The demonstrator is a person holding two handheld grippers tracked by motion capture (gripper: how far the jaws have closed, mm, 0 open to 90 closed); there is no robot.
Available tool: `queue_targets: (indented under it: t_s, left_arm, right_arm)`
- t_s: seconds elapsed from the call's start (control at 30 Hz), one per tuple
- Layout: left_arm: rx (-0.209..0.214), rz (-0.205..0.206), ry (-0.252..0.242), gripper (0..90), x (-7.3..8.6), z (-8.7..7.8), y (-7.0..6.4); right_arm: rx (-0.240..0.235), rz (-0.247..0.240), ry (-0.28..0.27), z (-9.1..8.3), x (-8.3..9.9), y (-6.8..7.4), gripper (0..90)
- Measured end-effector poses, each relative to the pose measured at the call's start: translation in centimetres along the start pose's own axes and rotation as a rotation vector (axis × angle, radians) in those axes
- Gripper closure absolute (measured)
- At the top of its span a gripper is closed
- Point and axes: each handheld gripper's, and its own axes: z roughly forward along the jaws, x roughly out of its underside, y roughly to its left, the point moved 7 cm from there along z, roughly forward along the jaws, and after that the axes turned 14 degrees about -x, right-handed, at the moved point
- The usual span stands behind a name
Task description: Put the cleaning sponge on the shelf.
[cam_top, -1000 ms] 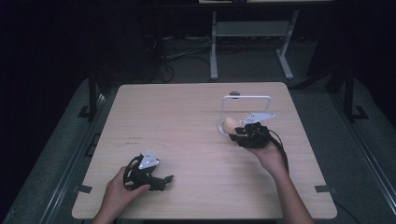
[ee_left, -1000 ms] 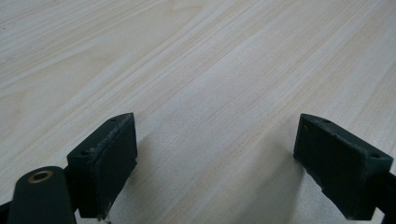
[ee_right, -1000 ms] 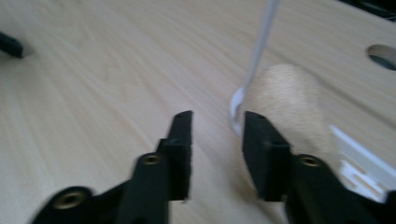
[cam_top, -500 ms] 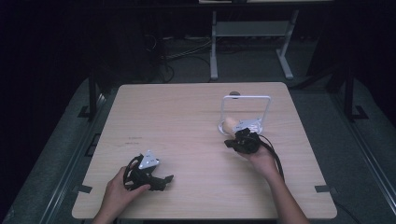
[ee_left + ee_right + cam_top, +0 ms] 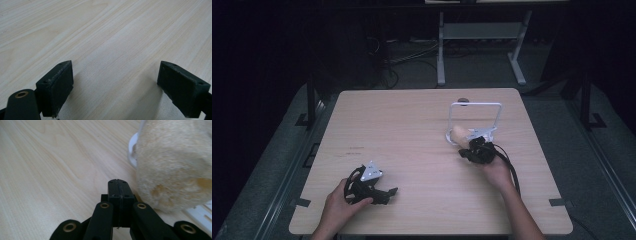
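Right gripper (image 5: 117, 187): fingers (image 5: 113, 188) clenched flat together, nothing between, tips low over pale wood grain. Just beside them, a fuzzy cream lump (image 5: 175, 165), rounded and fibrous, resting on a white wire stand (image 5: 475, 120) toward the far right of the bench (image 5: 412, 130). Left gripper (image 5: 115, 85): fingers (image 5: 56, 85) released wide, matte black pads over bare grain, held near the front left edge. Broad open wood between the two. No legible writing.
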Motion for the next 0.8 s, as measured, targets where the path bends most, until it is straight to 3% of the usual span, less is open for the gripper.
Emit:
queue_targets:
  t_s: [0.8]
  left_arm:
    - [0.000,0.001,0.000,12.8,0.0,0.0,0.0]
  right_arm:
    - [0.119,0.054,-0.097,-2.9,0.4,-3.0,90.0]
